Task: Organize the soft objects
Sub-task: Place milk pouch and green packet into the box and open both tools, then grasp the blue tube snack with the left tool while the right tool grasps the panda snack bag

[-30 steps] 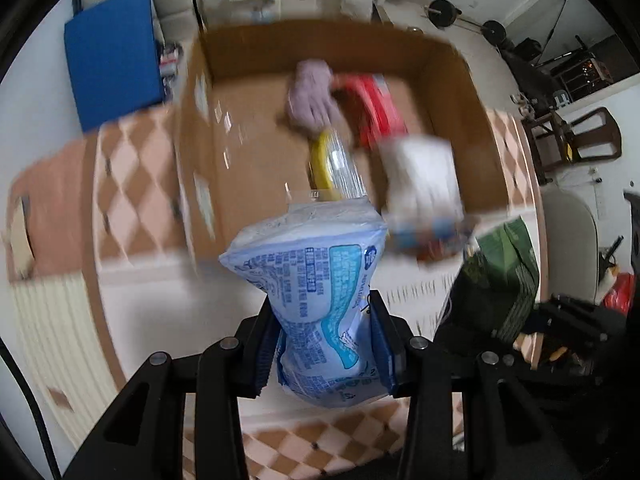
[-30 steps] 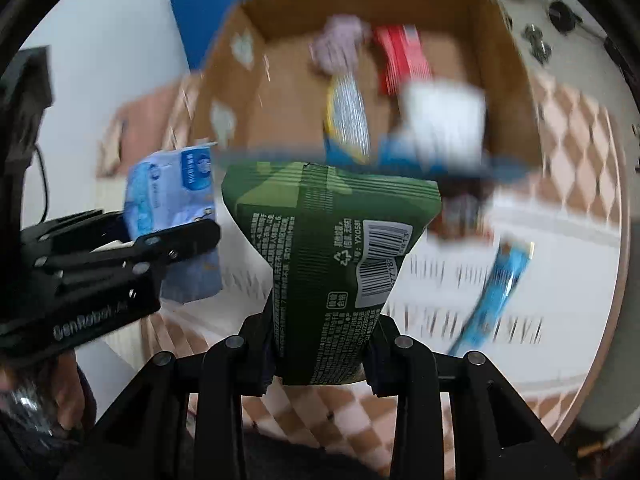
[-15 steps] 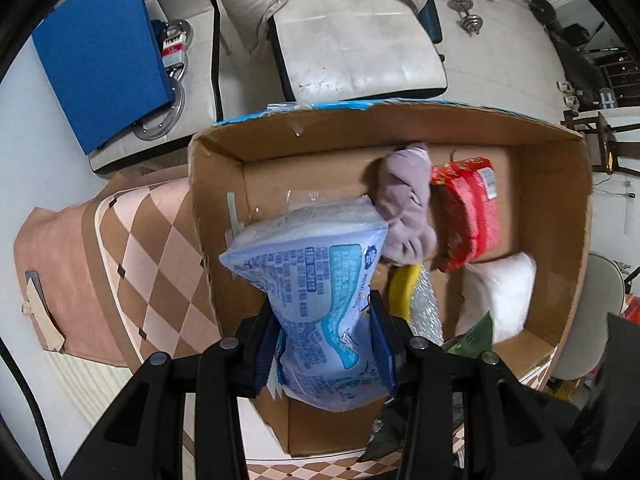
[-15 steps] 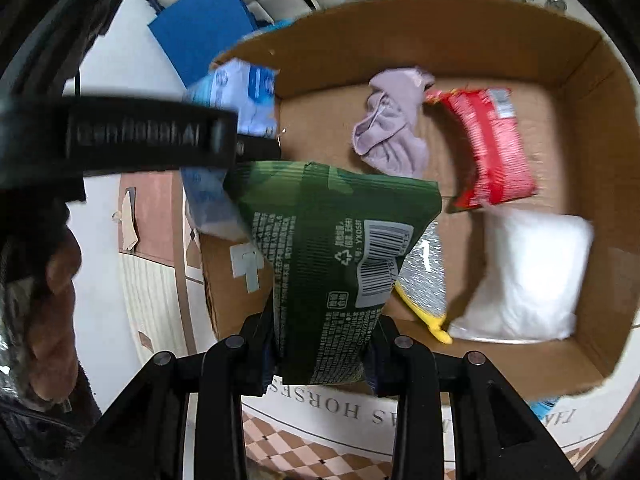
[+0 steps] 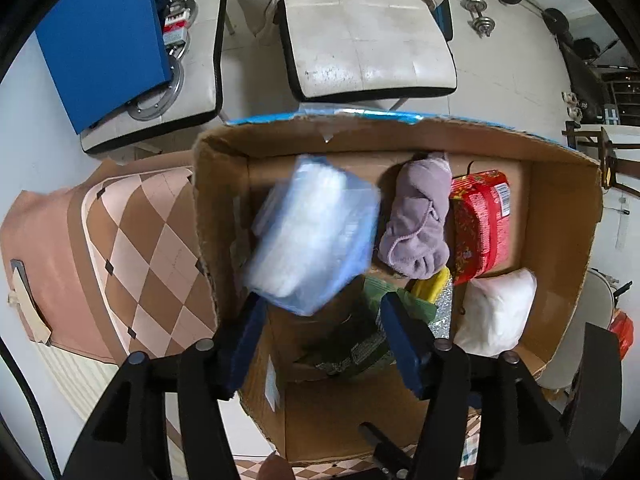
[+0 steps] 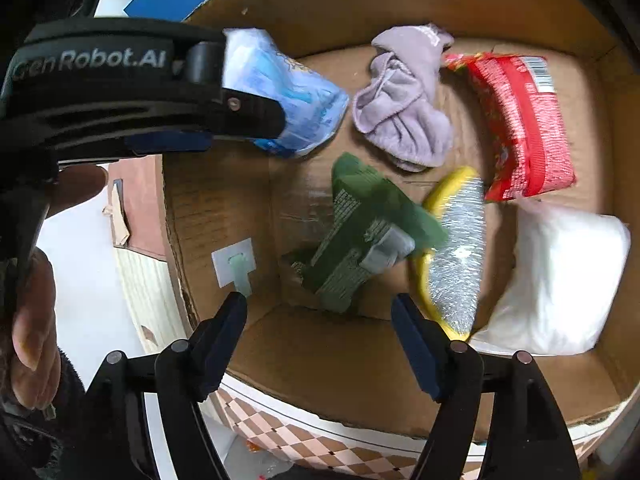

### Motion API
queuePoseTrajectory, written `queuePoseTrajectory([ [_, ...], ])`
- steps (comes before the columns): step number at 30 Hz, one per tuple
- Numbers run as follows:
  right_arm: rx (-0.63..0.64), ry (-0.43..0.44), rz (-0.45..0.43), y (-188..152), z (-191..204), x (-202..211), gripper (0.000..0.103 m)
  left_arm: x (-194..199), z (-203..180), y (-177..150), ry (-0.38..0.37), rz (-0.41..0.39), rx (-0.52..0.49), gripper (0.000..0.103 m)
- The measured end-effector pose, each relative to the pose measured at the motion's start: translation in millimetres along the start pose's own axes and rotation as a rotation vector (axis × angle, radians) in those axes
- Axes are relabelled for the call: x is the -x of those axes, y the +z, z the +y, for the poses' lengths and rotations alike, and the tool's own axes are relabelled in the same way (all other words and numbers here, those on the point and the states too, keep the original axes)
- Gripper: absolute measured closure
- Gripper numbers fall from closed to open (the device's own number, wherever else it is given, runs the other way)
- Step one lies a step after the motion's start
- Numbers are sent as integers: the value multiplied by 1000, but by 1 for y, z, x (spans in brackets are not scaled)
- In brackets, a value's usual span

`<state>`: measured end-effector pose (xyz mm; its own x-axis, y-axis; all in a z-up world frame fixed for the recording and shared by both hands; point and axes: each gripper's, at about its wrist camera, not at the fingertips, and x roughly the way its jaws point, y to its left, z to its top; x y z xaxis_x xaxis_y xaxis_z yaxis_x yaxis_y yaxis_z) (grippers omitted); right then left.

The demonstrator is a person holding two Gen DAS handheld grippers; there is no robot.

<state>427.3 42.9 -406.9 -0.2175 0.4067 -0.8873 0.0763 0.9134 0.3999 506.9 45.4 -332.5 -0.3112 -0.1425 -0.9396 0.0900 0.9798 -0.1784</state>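
Both grippers hover over an open cardboard box [image 5: 560, 216] [image 6: 592, 32]. My left gripper [image 5: 320, 316] is open; the light blue tissue pack [image 5: 312, 236] is blurred just beyond its jaws, apart from them, falling into the box. It also shows in the right wrist view [image 6: 296, 96], behind the left gripper's body. My right gripper [image 6: 320, 312] is open; the green pack [image 6: 368, 232] is blurred below it, dropping onto the box floor. The green pack shows in the left wrist view [image 5: 360, 344] too.
In the box lie a lilac cloth [image 5: 420, 216] [image 6: 404, 100], a red packet [image 5: 480, 224] [image 6: 524, 128], a white pillow pack [image 5: 500, 312] [image 6: 560, 276] and a silver-yellow pouch [image 6: 456, 252]. Box stands on a checkered mat [image 5: 140, 240]. White chairs [image 5: 368, 32] and a blue board [image 5: 100, 36] behind.
Both grippers moved over the box and opened. The blue tissue pack left the left jaws and the green pack left the right jaws; both are dropping into the box.
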Motion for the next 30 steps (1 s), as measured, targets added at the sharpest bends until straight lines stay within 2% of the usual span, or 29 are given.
queuePoseTrajectory([
  [3,8,-43,-14,-3,-1,9,25,10,-5,-6,9,-39,-18,19],
  [5,18,-77,-27,-7,-1,16,12,18,-7,-11,18,-68,-22,15],
  [7,35,-126,-59,-11,1,25,0,25,-9,-18,28,-101,-23,5],
  [12,67,-267,-162,-27,6,54,0,45,-12,-46,47,-199,-28,4],
  [17,54,-342,-263,-44,-2,90,0,61,-22,-90,90,-292,-50,4],
  [20,45,-350,-310,-58,-7,106,0,68,-30,-115,68,-323,-58,4],
  [22,39,-330,-325,-66,-12,114,0,75,-36,-132,83,-363,-56,4],
  [26,29,-312,-355,-97,-28,131,0,88,-68,-177,198,-499,-88,4],
  [27,19,-307,-363,-104,-34,136,0,87,-76,-187,203,-514,-95,4],
  [30,-39,-298,-402,-138,-63,153,0,70,-106,-221,147,-504,-109,4],
])
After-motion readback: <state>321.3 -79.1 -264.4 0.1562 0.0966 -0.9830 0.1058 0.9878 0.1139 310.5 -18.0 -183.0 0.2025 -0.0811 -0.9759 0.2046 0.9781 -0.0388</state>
